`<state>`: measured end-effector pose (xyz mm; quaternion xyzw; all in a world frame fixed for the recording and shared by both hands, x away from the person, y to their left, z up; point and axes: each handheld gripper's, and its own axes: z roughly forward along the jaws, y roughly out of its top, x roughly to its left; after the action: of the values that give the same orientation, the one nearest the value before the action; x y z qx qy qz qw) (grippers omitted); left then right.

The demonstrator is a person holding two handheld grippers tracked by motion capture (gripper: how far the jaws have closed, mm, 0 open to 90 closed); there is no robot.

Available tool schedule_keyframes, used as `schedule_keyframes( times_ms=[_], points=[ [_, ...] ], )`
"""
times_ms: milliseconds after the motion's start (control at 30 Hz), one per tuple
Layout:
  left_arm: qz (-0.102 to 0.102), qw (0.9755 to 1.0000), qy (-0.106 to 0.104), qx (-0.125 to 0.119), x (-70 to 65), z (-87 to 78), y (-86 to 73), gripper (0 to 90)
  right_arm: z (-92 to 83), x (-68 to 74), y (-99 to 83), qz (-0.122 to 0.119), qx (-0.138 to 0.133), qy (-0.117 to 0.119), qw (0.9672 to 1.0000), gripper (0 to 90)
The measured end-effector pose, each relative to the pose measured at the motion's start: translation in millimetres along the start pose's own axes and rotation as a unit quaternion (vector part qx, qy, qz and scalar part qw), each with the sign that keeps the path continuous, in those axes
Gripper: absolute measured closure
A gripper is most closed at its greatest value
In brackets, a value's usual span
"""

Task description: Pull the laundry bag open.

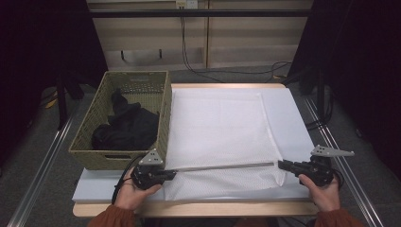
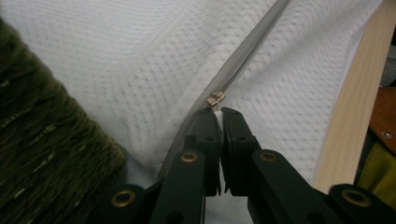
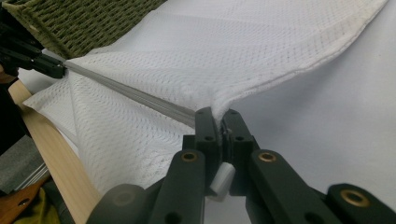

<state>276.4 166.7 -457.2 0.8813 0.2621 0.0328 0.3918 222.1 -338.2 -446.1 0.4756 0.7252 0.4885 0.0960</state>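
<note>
My left hand-held gripper [image 2: 218,112] pinches the small metal zipper pull [image 2: 215,99] of the white mesh laundry bag [image 1: 217,127], lying on the worktop [image 1: 198,208] right of the green woven basket [image 1: 163,118]. My right hand-held gripper [image 3: 218,114] pinches the bag's near right corner, tensioning the grey zipper [image 1: 222,166] for sliding.

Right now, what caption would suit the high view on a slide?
Two shut claws, left claw and right claw, stretch a white mesh zippered bag beside a green woven basket.

Dim room in the high view, dark at both sides, soft light falling on the white mesh bag [image 1: 222,132]. Both gripper views sharp mid-frame; the near jaws blur.
</note>
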Motion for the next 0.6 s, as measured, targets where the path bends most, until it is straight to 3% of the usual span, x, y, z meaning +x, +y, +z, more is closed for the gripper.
schedule_keyframes(
  times_ms=[600],
  points=[
    [-0.013, 0.9999, 0.002, -0.008, 3.0, -8.1, -6.4, 86.5, 0.4, -0.1, -0.4, 0.001, 0.001, -0.001, 1.0, 87.1]
  ],
)
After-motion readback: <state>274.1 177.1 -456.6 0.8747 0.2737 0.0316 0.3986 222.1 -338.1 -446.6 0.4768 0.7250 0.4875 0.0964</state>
